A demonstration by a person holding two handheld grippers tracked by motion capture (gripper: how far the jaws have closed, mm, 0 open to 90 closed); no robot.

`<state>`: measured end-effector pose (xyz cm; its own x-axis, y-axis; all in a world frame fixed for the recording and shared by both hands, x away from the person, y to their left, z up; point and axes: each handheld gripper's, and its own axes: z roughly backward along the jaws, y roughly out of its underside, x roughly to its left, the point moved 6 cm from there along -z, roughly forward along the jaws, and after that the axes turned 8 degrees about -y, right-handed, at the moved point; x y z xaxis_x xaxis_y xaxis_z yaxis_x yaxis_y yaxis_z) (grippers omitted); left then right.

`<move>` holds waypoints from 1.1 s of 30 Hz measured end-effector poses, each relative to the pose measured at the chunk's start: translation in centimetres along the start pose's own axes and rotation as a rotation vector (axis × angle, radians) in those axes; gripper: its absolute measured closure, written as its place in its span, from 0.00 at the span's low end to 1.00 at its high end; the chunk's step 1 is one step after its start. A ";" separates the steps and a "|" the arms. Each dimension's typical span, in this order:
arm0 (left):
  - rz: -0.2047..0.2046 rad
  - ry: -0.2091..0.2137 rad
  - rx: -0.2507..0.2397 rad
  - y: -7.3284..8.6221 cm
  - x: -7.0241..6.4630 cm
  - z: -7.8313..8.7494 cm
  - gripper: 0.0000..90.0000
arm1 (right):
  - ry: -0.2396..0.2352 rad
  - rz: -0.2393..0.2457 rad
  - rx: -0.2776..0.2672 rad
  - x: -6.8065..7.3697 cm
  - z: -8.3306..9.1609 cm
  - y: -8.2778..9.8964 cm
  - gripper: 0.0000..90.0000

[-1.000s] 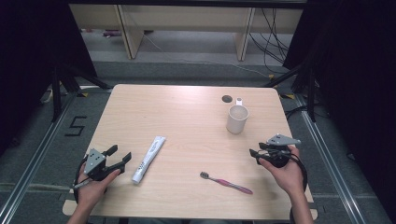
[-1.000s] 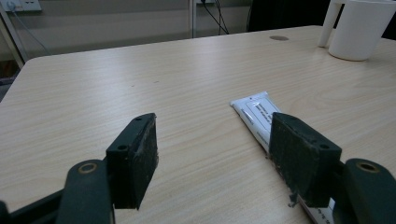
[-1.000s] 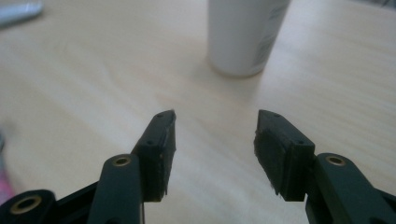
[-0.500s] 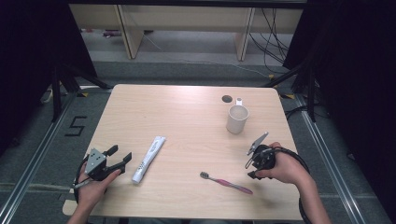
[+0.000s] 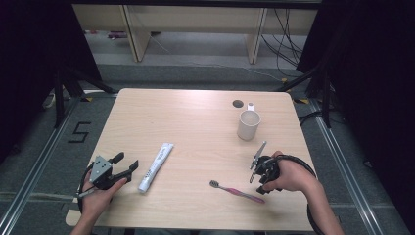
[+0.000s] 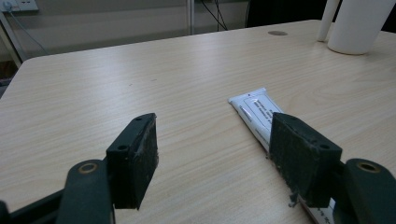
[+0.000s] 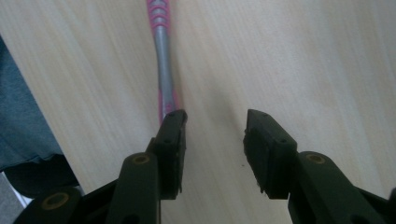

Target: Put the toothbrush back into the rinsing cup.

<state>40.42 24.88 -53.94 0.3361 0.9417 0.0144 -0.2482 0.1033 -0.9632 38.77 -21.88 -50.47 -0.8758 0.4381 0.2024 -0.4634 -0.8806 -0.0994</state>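
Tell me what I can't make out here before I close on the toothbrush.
- Toothbrush head: cut off by the top edge in the right gripper view; its handle end sits behind the right claw.
- Toothpaste tube cap end: hidden behind a jaw in the left gripper view.
- Tube print: too small to read.
- Cup contents: not visible.

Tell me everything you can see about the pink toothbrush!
The toothbrush is thin, with a pink handle that has a grey middle strip and looks like plastic. Its bristle head is darker and points toward the toothpaste side. It lies flat on the wooden table, slanted, near the front edge. The right gripper hangs just above the handle end, jaws apart, not gripping it.
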 end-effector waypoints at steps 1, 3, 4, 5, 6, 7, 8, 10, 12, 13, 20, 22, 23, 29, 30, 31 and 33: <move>0.001 0.000 0.000 0.0 0.0 0.0 0.36 | -0.010 0.018 0.011 0.1 0.0 -0.1 0.67; 0.001 0.000 0.001 0.0 0.0 0.0 0.36 | -0.013 0.029 0.022 0.3 -0.1 -0.4 0.67; 0.000 0.000 0.001 0.0 0.0 0.0 0.36 | -0.007 0.021 0.030 0.4 -0.1 -0.6 0.68; 0.000 0.000 0.001 0.0 0.0 0.0 0.36 | -0.012 0.030 0.032 0.5 -0.1 -0.7 0.68; -0.002 0.000 0.002 0.0 0.0 0.0 0.36 | -0.016 0.042 0.038 0.6 -0.2 -0.9 0.68; -0.002 0.000 0.002 0.0 0.0 0.0 0.36 | -0.020 0.051 0.041 0.6 -0.2 -1.1 0.68; -0.001 0.000 0.002 0.0 0.0 0.0 0.36 | -0.026 0.059 0.043 0.7 -0.2 -1.2 0.68; -0.002 0.000 0.002 0.0 0.0 0.0 0.36 | -0.013 0.042 0.050 1.0 -0.3 -1.5 0.69; -0.003 0.001 0.002 0.0 0.0 0.0 0.36 | -0.018 0.059 0.055 1.2 -0.4 -1.8 0.69; -0.002 0.001 0.002 0.0 0.0 0.0 0.36 | -0.024 0.070 0.059 1.2 -0.5 -1.9 0.69; -0.005 -0.001 0.002 0.0 -0.1 0.0 0.36 | -0.020 0.082 0.070 1.8 -0.9 -2.9 0.70; -0.002 -0.002 0.003 0.0 -0.1 0.0 0.36 | -0.025 0.118 0.072 1.8 -1.3 -3.5 0.72; 0.003 -0.004 0.004 0.0 -0.1 0.0 0.36 | -0.025 0.118 0.072 1.8 -1.3 -3.5 0.72; 0.002 -0.003 0.003 0.0 -0.1 0.0 0.36 | -0.031 0.125 0.085 2.3 -2.0 -4.7 0.73; 0.003 -0.003 0.003 0.0 -0.1 0.0 0.36 | -0.035 0.141 0.082 2.2 -2.1 -4.9 0.73; 0.003 -0.003 0.004 0.0 -0.1 0.0 0.36 | -0.033 0.126 0.087 2.3 -2.2 -5.0 0.73; 0.001 -0.002 0.003 0.0 -0.1 0.0 0.36 | -0.039 0.141 0.086 2.4 -2.5 -5.4 0.73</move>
<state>40.39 24.79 -53.97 0.3336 0.9426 0.0141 -0.2516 0.1035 -0.9623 38.84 -15.65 -51.86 -0.9248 0.3034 0.2297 -0.3218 -0.9457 -0.0463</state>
